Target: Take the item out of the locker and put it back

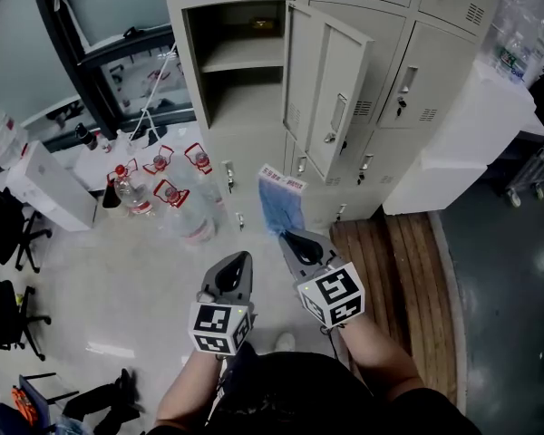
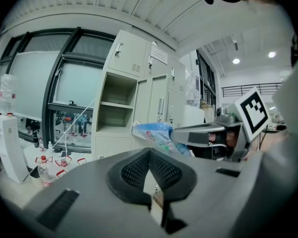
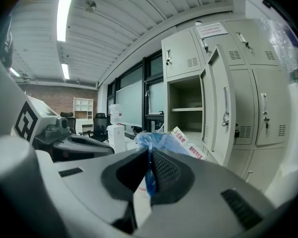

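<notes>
A blue plastic packet with a white printed label hangs in the air in front of the lockers. My right gripper is shut on its near edge; in the right gripper view the blue film is pinched between the pads. My left gripper is level beside it on the left, shut and holding nothing. The open locker compartment shows bare shelves, and its door stands swung out to the right. From the left gripper view the packet shows at the right gripper's tip.
Several large water bottles with red handles stand on the floor left of the lockers. White boxes sit at the left and right. A wooden pallet lies at the right. Black office chairs are at the far left.
</notes>
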Available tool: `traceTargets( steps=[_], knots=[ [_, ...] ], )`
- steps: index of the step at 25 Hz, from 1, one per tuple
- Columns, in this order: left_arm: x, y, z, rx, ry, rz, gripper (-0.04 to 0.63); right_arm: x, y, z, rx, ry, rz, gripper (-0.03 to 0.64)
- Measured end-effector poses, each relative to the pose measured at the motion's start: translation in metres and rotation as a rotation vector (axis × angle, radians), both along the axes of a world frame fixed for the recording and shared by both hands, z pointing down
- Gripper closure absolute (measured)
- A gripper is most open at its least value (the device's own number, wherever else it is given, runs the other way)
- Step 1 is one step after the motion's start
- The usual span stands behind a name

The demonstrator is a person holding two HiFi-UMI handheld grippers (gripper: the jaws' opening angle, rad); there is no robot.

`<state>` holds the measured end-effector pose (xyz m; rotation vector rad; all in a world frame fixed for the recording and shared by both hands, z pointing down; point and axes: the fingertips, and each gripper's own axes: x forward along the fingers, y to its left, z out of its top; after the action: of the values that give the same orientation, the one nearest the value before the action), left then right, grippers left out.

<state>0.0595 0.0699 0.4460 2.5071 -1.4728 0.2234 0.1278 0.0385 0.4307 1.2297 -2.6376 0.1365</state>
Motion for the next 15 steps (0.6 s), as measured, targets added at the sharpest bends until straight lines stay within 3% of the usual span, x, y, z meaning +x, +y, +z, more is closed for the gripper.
traceTargets(
  steps=[15],
  knots=[
    [-0.004, 0.010, -0.007, 0.017, -0.005, 0.002, 0.591, -0.007, 0.012, -0.006, 0.009, -0.001, -0.010, 0.600]
  ],
)
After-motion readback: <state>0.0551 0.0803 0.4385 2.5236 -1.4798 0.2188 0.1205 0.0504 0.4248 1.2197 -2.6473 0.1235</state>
